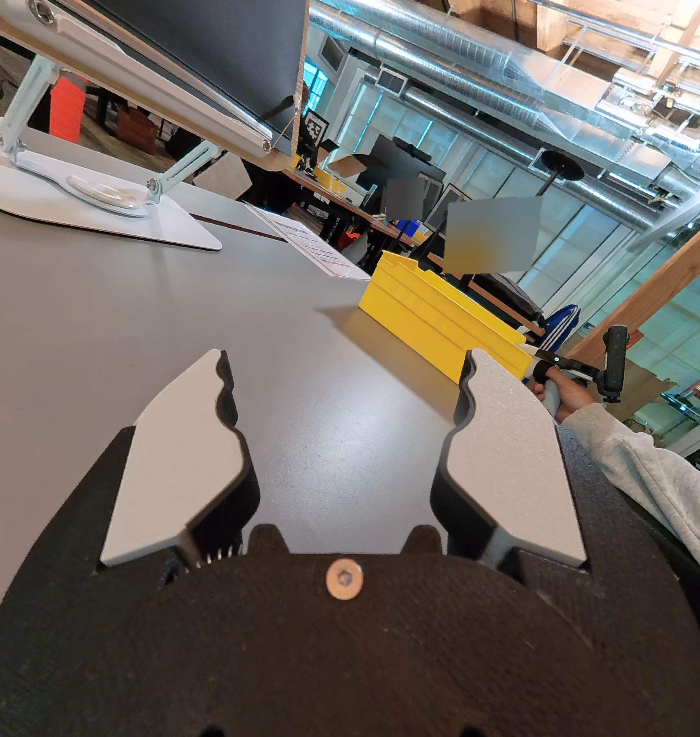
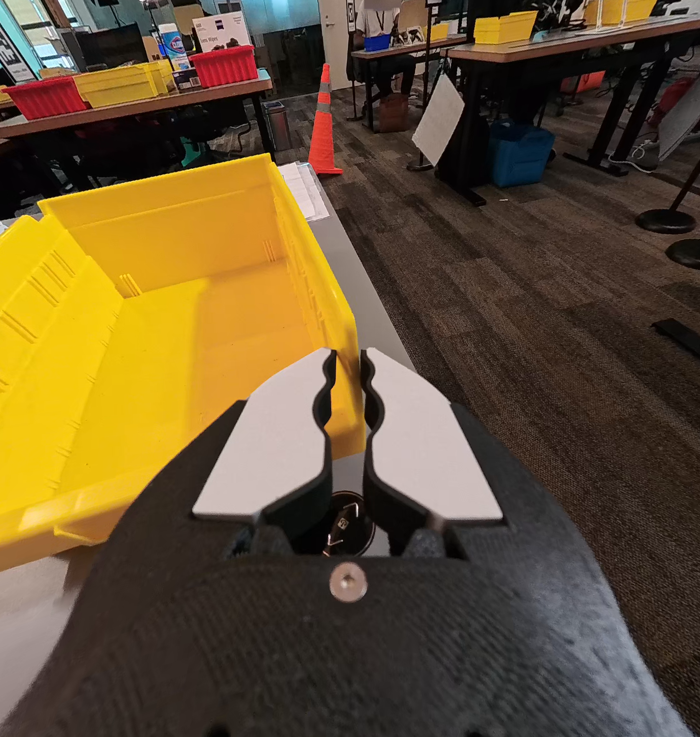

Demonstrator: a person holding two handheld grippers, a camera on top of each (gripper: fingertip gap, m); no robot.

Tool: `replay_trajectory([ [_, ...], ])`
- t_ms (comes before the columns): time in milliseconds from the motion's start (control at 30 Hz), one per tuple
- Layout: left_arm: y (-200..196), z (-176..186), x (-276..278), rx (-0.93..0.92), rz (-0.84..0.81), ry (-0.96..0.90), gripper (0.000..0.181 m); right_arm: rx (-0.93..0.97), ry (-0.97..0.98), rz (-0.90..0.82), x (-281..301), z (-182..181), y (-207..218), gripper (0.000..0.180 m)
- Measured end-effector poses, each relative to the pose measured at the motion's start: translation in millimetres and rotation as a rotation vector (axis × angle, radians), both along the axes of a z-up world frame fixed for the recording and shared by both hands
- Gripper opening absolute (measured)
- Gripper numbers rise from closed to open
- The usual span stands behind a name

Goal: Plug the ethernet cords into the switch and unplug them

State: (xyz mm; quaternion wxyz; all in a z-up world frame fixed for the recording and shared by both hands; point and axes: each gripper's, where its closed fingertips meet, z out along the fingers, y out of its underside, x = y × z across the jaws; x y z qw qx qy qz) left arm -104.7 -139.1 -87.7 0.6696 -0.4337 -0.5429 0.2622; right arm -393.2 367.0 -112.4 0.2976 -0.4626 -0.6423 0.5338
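Right claw [image 2: 347, 355], nearly closed, hides yellow bin's [image 2: 161, 247] near corner.

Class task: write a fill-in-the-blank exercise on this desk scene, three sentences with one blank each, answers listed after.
1. The bin on the grey table is coloured ____.
2. The left gripper has its jaws wide ____.
3. The right gripper has closed on the bin's ____.

Missing words: yellow; open; wall

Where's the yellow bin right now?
The yellow bin sits at the table's right edge; the right tongs straddle its right wall.
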Motion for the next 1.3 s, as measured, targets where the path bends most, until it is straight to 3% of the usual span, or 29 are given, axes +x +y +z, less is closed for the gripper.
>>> replay_trajectory([
  [367,0.1,-0.4,-0.2,0.002,-0.001,-0.002,0.109,0.016,0.006,-0.044,-0.7,5.2,4.5,0.018],
  [533,-0.3,-0.4,-0.2,0.007,-0.001,-0.001,0.109,0.02,0.277,-0.099,22.4,77.4,-1.4,0.026],
  [667,-1.5,-0.6,-0.2,0.02,-0.003,-0.001,0.109,0.0,0.518,0.056,75.9,140.6,-57.5,0.016],
  [833,-1.2,-0.9,-0.5,0.024,-0.009,-0.002,0.109,-0.207,0.74,0.314,165.6,189.1,-160.2,0.0],
  [967,-0.7,-0.7,-0.4,0.026,-0.016,0.0,0.108,-0.231,0.686,0.554,218.2,170.1,-245.2,0.0],
  [1133,-2.7,-1.3,-0.8,0.055,-0.022,-0.001,0.108,-0.236,0.385,0.845,249.3,95.5,-317.1,0.002],
  [1300,-4.4,-2.1,-1.3,0.071,-0.021,-0.005,0.108,0.007,0.151,1.074,265.8,21.5,-352.3,0.014],
])
